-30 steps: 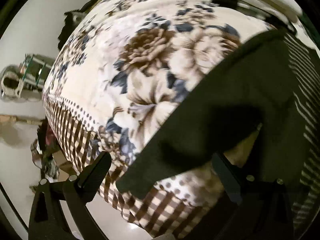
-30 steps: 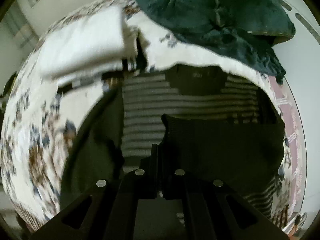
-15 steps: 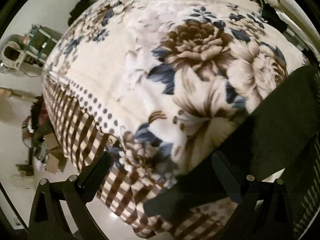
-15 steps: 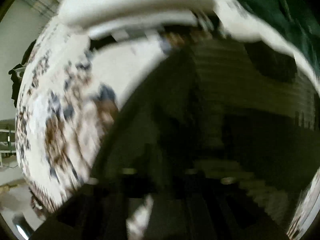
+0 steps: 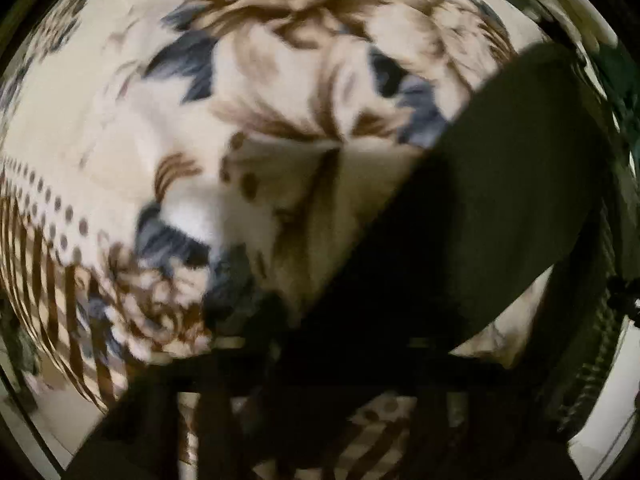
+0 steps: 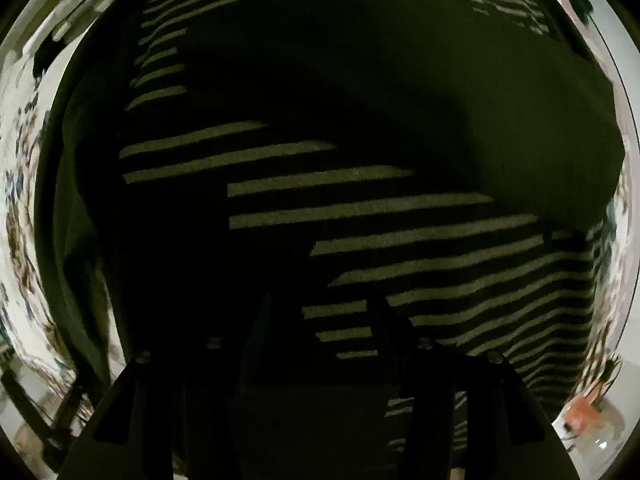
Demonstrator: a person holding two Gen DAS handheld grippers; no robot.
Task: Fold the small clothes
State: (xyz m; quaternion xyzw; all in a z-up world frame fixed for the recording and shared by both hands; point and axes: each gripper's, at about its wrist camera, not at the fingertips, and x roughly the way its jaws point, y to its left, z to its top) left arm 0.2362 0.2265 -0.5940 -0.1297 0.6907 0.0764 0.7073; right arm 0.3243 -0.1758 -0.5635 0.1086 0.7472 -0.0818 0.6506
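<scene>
Keep the dark sleeve [image 5: 500, 208], running from 7 to 1 o'clock over the floral blanket [image 5: 280, 80], taut under the blurred left gripper [image 5: 320, 360], grip state indeterminable, then lay toward the striped sweater [image 6: 400, 232] filling view beneath the parted right gripper [image 6: 320, 320].

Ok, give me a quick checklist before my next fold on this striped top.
1. Right tongs open: ok.
2. Left tongs gripping the dark sleeve: cannot tell, blurred.
3. Other sleeve laid across the striped top: ok.
4. That dark sleeve folded in: not ok, it stretches out over the floral blanket.
</scene>
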